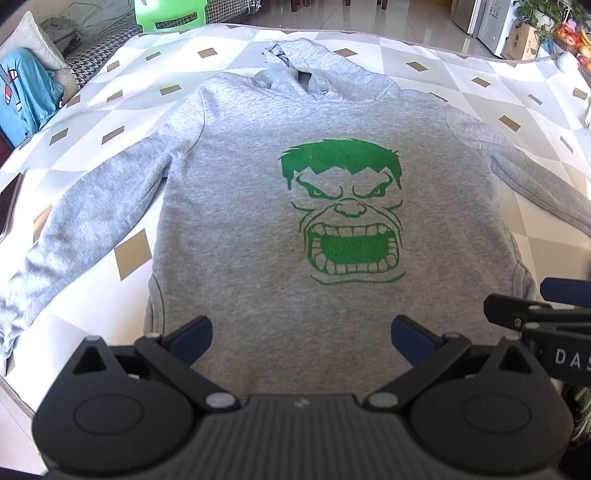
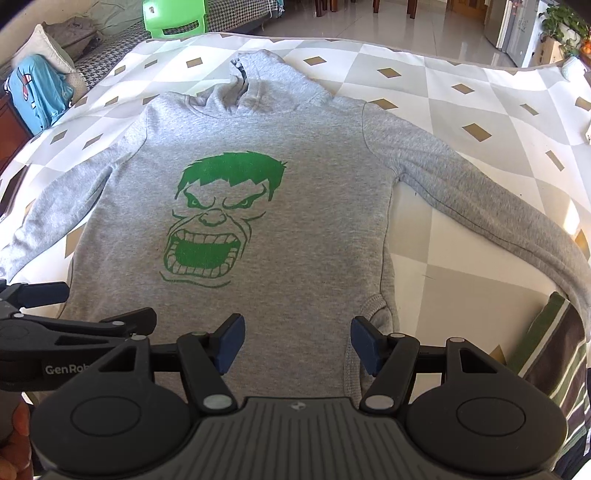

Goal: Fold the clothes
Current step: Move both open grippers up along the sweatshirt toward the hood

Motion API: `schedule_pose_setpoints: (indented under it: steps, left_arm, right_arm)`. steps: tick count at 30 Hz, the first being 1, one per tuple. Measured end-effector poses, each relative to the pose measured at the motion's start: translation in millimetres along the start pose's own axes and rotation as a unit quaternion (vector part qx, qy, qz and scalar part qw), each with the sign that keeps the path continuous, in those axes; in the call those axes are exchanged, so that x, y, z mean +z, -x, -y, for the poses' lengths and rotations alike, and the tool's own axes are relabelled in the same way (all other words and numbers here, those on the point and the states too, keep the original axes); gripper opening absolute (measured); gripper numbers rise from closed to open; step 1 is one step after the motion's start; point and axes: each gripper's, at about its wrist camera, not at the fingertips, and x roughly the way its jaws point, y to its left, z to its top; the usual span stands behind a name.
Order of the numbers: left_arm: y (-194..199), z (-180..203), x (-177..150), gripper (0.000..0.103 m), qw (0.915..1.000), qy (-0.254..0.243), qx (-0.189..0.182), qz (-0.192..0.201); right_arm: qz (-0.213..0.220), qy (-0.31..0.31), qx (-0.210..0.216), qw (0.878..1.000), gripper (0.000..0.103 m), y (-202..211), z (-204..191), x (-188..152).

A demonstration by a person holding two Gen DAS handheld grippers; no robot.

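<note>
Nearest to the cameras, the left gripper [image 1: 301,334] is seen above the lower hem of the grey hoodie [image 1: 258,177]; its blue pads are held wide apart and nothing is caught between them. The right gripper [image 2: 297,341] is held just beside it, over the hem near the right-hand bottom corner of the garment. Its jaws are also apart, with only the cloth below them and no grip on it. Whether the pads touch the fabric cannot be told.

The hoodie is laid flat, front side up, on a quilt [image 1: 461,85] with a pattern of white and grey diamonds and small brown squares. A green angry face [image 1: 343,210] is printed on the chest. Both sleeves are spread out to the sides, and the hood [image 1: 295,70] is placed at the far end.

At the right edge of the right wrist view a striped cloth [image 2: 557,354] is seen. Farther away, a green plastic chair [image 1: 171,14] and a blue garment [image 1: 26,96] are found beyond the quilt.
</note>
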Motion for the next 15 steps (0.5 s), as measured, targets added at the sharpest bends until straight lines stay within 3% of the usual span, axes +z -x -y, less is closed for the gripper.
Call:
schedule_pose_setpoints:
  steps: [15]
  left_arm:
    - [-17,7,56,0.103,0.9999,-0.005,0.011,0.005]
  right_arm:
    - [0.021,-0.01,-0.004,1.0,0.062,-18,12,47]
